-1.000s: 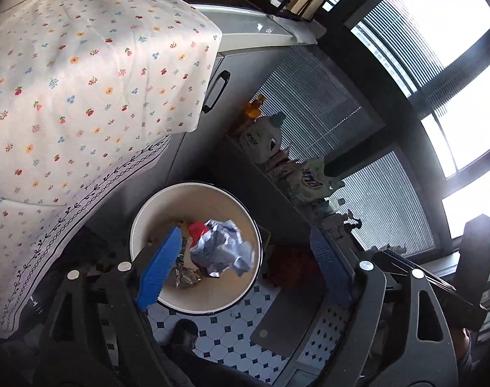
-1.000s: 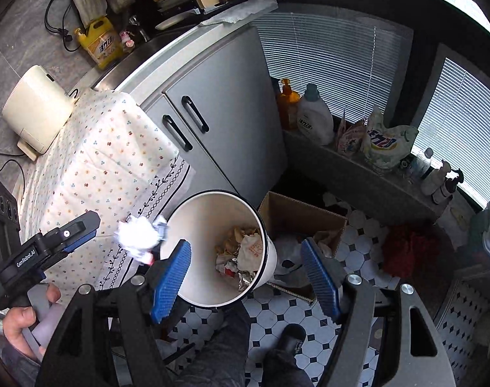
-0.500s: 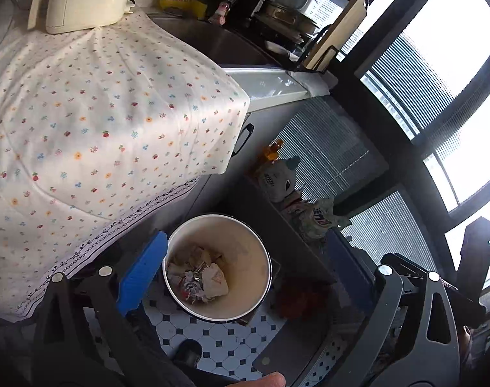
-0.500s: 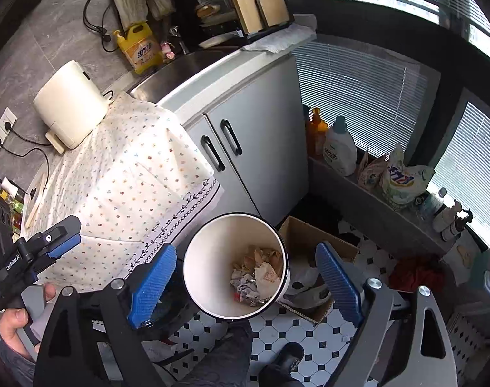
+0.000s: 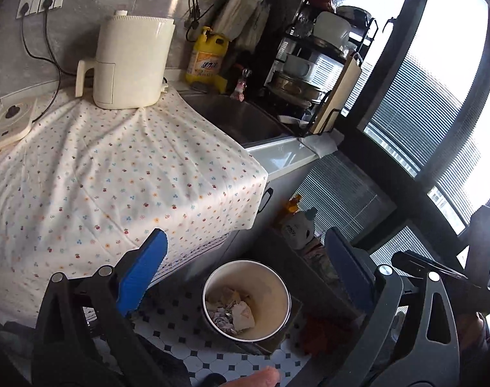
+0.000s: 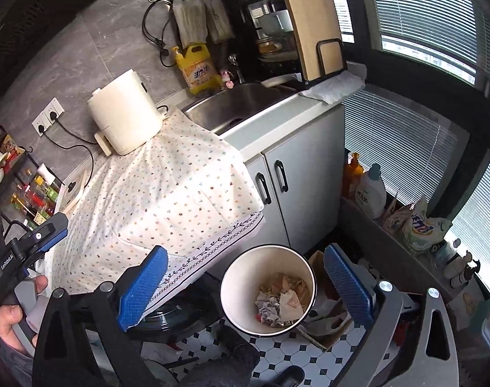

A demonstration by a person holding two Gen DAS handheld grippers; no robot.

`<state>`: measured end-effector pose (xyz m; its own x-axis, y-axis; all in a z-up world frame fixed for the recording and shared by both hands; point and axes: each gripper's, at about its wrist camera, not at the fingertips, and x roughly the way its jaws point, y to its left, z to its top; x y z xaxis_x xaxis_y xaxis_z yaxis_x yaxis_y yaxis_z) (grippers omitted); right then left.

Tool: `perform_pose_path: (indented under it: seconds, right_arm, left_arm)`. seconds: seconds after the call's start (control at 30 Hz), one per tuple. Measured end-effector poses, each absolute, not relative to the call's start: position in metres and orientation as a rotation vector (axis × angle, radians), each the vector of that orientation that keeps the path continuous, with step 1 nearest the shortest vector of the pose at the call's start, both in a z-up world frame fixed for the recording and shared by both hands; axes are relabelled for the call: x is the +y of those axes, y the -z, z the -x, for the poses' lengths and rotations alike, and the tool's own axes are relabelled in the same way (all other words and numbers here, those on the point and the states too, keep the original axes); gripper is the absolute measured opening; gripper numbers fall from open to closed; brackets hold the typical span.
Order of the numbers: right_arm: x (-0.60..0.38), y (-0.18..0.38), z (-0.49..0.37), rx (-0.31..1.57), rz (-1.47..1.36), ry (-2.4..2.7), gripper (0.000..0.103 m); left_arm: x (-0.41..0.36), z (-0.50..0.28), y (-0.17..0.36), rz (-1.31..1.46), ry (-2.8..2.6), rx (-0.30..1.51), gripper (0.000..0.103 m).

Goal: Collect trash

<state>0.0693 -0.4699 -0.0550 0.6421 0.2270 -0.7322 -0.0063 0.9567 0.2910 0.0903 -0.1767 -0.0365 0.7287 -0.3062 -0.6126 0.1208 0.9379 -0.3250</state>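
Observation:
A white trash bin (image 5: 279,293) stands on the tiled floor beside the counter; it also shows in the right wrist view (image 6: 235,290). Crumpled paper trash (image 5: 233,311) lies inside it, seen too in the right wrist view (image 6: 282,300). My left gripper (image 5: 245,271) is open and empty, well above the bin. My right gripper (image 6: 245,280) is open and empty, also high above the bin. The left gripper shows at the left edge of the right wrist view (image 6: 29,245), held in a hand.
A floral cloth (image 5: 116,180) covers the counter, with a cream appliance (image 5: 129,61) on it. A sink (image 6: 235,106), yellow detergent bottle (image 6: 198,71) and cutting board (image 6: 316,22) lie behind. Bottles (image 6: 370,190) line a low ledge. A cardboard box (image 6: 319,261) sits by the bin.
The crumpled paper dropped from my left gripper into the bin. Both grippers have risen and pulled back, so the counter top and sink have come into view.

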Motion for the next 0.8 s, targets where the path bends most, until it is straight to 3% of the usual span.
perform_pose_path:
  seconds: [0.8]
  right_arm:
    - [-0.415, -0.024, -0.017, 0.663, -0.190, -0.230, 0.095]
  left_arm:
    - [-0.137, -0.009, -0.024, 0.164, 0.086, 0.568, 0.097]
